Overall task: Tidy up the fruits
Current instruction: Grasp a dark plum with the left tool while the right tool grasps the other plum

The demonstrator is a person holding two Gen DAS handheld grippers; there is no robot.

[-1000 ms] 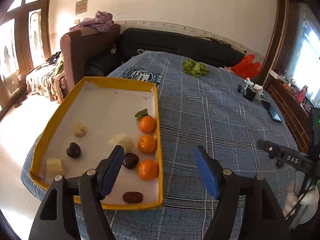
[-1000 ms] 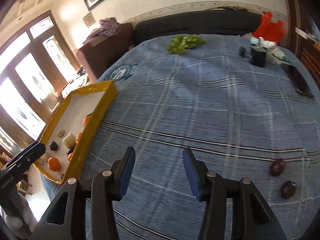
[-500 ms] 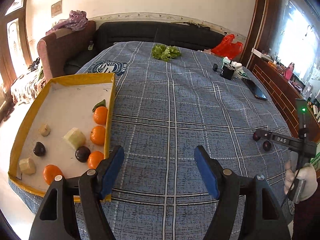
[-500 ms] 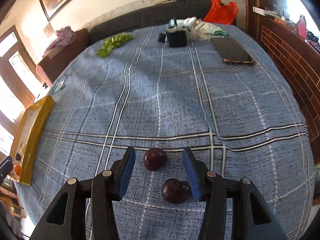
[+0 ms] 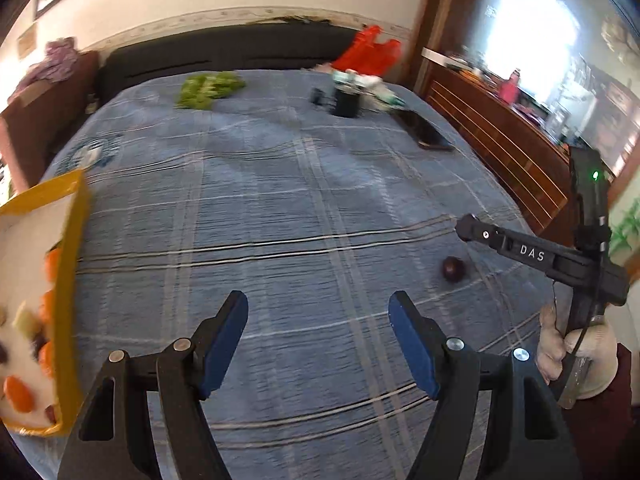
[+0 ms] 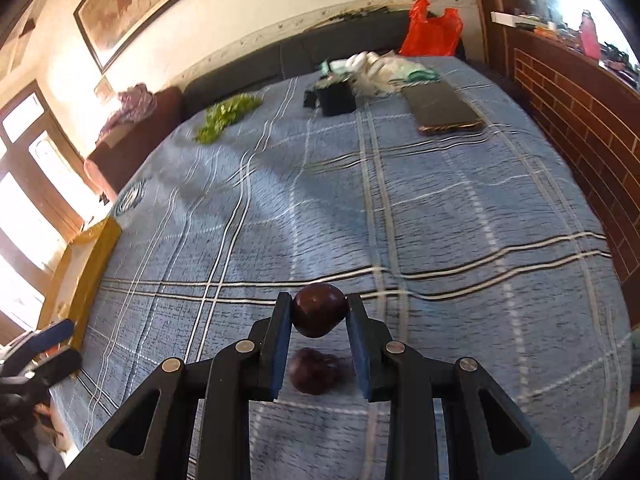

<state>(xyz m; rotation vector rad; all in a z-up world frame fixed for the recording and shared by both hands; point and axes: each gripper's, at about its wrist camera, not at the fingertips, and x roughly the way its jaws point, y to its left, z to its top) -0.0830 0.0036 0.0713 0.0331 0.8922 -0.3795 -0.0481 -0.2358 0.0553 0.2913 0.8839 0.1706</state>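
My right gripper [image 6: 319, 307] is shut on a dark purple plum [image 6: 320, 314] and holds it just above the blue plaid cloth [image 6: 360, 208]. A second dark plum [image 6: 314, 370] lies on the cloth right below, between the fingers. In the left wrist view one plum [image 5: 453, 269] lies on the cloth under the right gripper's arm. My left gripper [image 5: 318, 308] is open and empty above the cloth. The yellow tray [image 5: 70, 240] with oranges [image 5: 18, 394], pale chunks and dark fruits is at the left edge.
At the far end of the table lie green leaves [image 6: 226, 116], a black cup [image 6: 336, 96], a phone [image 6: 442, 110] and white wrappers. A red bag [image 6: 430, 30] sits on the dark sofa behind. A brick wall [image 6: 580, 128] runs along the right.
My right gripper has closed on one of the two plums and lifted it slightly. My left gripper has swung right, so the tray has slid to the left edge.
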